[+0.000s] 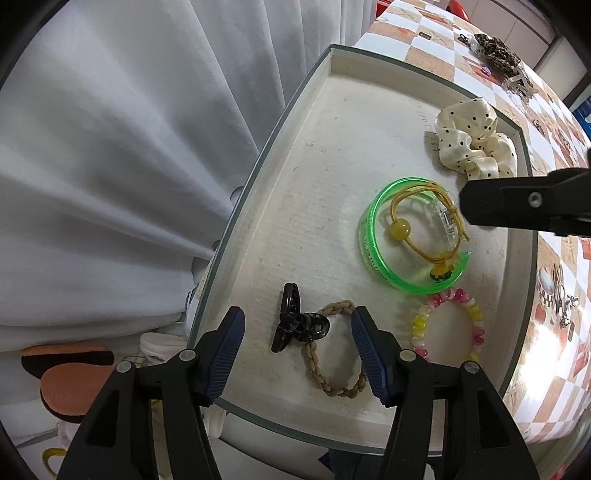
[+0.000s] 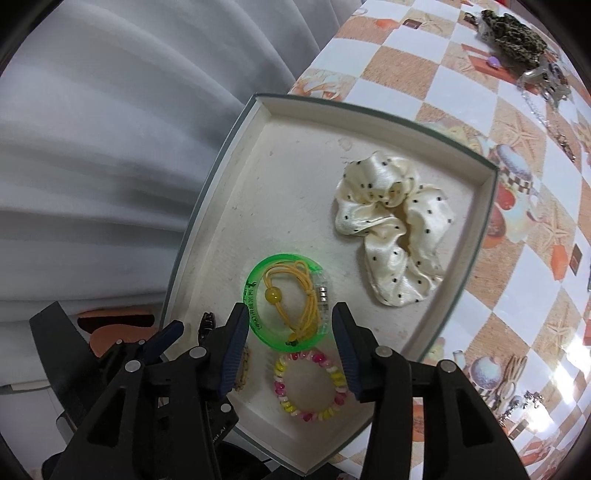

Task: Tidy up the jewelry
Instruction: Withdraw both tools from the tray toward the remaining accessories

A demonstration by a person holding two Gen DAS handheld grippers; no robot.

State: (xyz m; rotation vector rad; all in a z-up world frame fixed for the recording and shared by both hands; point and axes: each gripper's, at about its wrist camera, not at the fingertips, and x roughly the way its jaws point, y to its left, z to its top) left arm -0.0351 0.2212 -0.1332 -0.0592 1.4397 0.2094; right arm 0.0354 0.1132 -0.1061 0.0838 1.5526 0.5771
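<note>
**Both grippers open over the jewelry tray**

Shallow cream-lined tray [image 2: 476,236] sits at the edge of a worktop [image 2: 524,280] covered in a checked seashell-print cloth. White curtain [image 1: 110,166] hangs beyond the tray's far side.

Contents of tray:
- cream polka-dot scrunchie [image 2: 391,229], toward the far right corner
- translucent green bangle [image 2: 255,314], mid-tray, with a yellow elastic cord with beads [image 2: 295,295] lying inside its ring
- pink-and-yellow spiral hair tie [image 2: 314,384], just beside the bangle on the near side
- braided tan hair tie [image 1: 332,354], near the front edge
- small black claw clip [image 1: 291,321], touching the braided tie, partly over its loop

Left gripper [image 1: 297,350]: points straight down over the claw clip and braided tie. Fingers stand well apart, one on each side of the pair, pads pressing on nothing.

Right gripper [image 2: 290,343]: angled down over the near rim of the bangle and the spiral tie. Fingers parted about halfway, nothing held; the bangle's lower edge shows in the gap.

On the worktop outside the tray: a leopard-print fabric piece [image 2: 517,26] and a loose tangle of metal jewelry [image 2: 546,81] at the far end.
</note>
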